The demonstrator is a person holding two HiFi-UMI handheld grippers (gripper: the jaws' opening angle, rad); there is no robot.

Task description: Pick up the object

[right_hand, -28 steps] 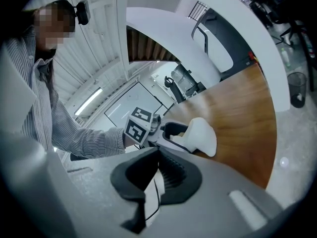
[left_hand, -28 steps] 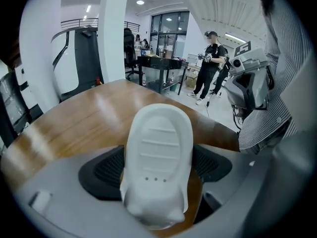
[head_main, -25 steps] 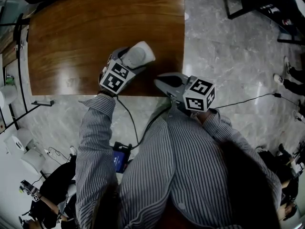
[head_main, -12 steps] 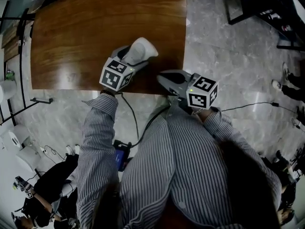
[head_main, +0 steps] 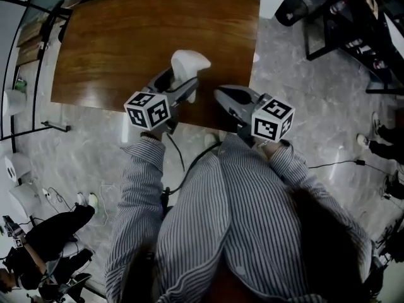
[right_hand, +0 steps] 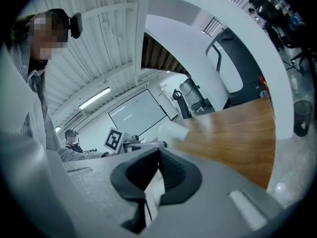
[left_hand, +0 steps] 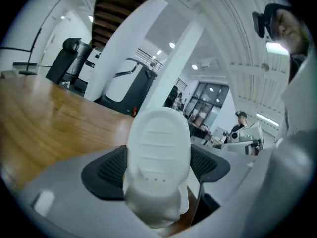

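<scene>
A white rounded plastic object [head_main: 189, 65] with ribbed grooves [left_hand: 158, 152] sits between the black pads [left_hand: 111, 167] of my left gripper [head_main: 183, 84]. Both pads press its sides, and it stands tipped up above the near right part of the wooden table [head_main: 126, 36]. My right gripper [head_main: 224, 96] hovers over the table's near right corner, just right of the left one, its pads [right_hand: 171, 175] closed together on nothing. The right gripper view shows the white object [right_hand: 171, 131] and the left gripper's marker cube [right_hand: 115, 139] off to its left.
Grey marble floor [head_main: 303, 106] lies to the right of the table and in front of it. Black furniture [head_main: 353, 24] stands at the far right, a metal rack [head_main: 25, 74] at the left. A person [head_main: 44, 245] crouches at the lower left. A cable [head_main: 334, 164] runs over the floor.
My left gripper has tilted up and shifted right with the white object, which now stands more upright above the table. The right gripper has stayed close beside it.
</scene>
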